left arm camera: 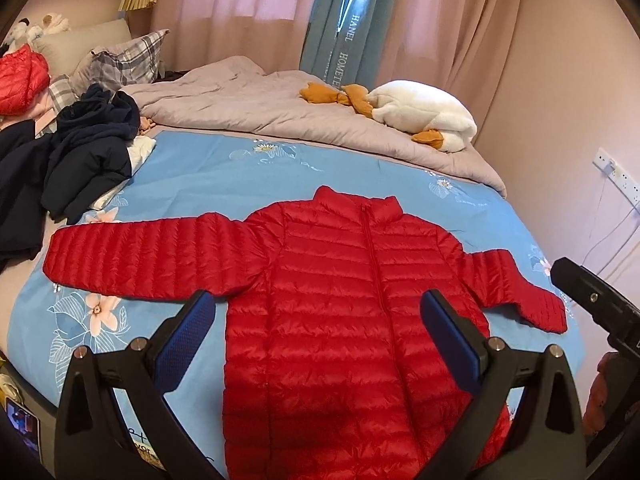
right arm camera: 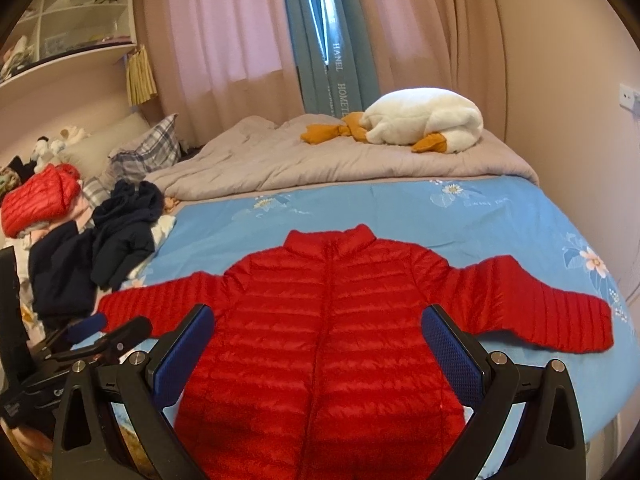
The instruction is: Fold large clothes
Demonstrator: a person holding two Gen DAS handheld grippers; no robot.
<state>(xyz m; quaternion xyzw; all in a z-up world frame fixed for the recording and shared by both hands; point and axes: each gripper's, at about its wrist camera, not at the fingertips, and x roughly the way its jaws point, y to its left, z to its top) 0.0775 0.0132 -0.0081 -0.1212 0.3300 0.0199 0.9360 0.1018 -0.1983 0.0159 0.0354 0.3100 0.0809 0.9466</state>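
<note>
Bed (left arm camera: pixel 224 176): a blue floral sheet is spread over the near part; a grey quilt is bunched at the far side.
Jacket (left arm camera: pixel 340 280): a red quilted down jacket is laid flat on the sheet, front up, zipped, collar away from the cameras, hem nearest.
Long axis: it runs straight away from both tools; the sleeves are spread out to either side.
Left sleeve (left arm camera: pixel 140 256): seen nearer the left gripper (left arm camera: pixel 316 344), so it is judged the first fold.
Right sleeve (right arm camera: pixel 552 304): seen nearer the right gripper (right arm camera: pixel 316 348).
Grippers: both are held spread wide above the hem, nothing pinched.
</note>
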